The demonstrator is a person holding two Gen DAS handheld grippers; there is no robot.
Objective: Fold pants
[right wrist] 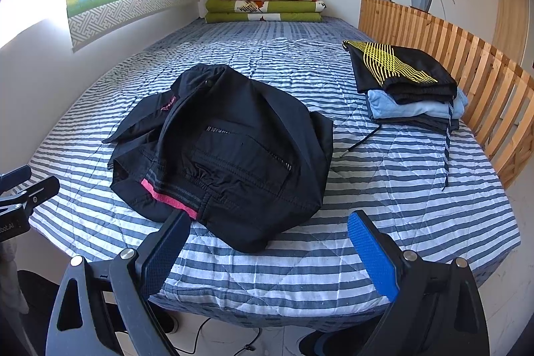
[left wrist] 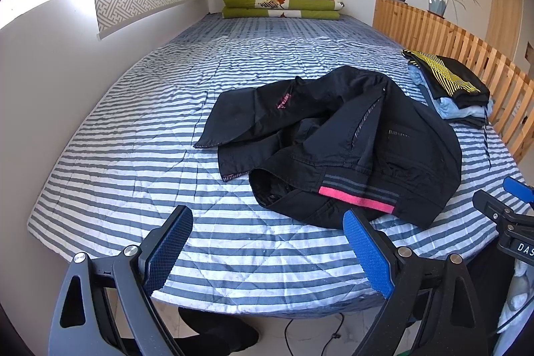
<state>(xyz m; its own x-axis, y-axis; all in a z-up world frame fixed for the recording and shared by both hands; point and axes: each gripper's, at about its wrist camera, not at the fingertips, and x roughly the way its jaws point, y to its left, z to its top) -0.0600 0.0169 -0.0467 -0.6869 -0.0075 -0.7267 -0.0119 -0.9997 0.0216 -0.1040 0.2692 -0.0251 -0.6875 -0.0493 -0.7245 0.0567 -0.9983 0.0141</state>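
A pair of black pants (left wrist: 333,135) lies crumpled in a heap on the striped bed (left wrist: 140,135), waistband with a pink stripe toward me. In the right wrist view the same pants (right wrist: 230,149) sit left of centre on the bed (right wrist: 400,189). My left gripper (left wrist: 268,251) hovers open above the bed's near edge, short of the waistband, with nothing between its fingers. My right gripper (right wrist: 268,252) is also open and empty, its left finger just in front of the pink stripe. The right gripper (left wrist: 510,199) shows at the far right edge of the left wrist view.
A stack of folded clothes (right wrist: 407,85), black with yellow lines on top, sits at the bed's right side beside a wooden slatted rail (right wrist: 467,62). Folded blankets (right wrist: 263,4) lie at the far end. A cable (right wrist: 227,339) and a person's dark foot (left wrist: 213,332) are on the floor below.
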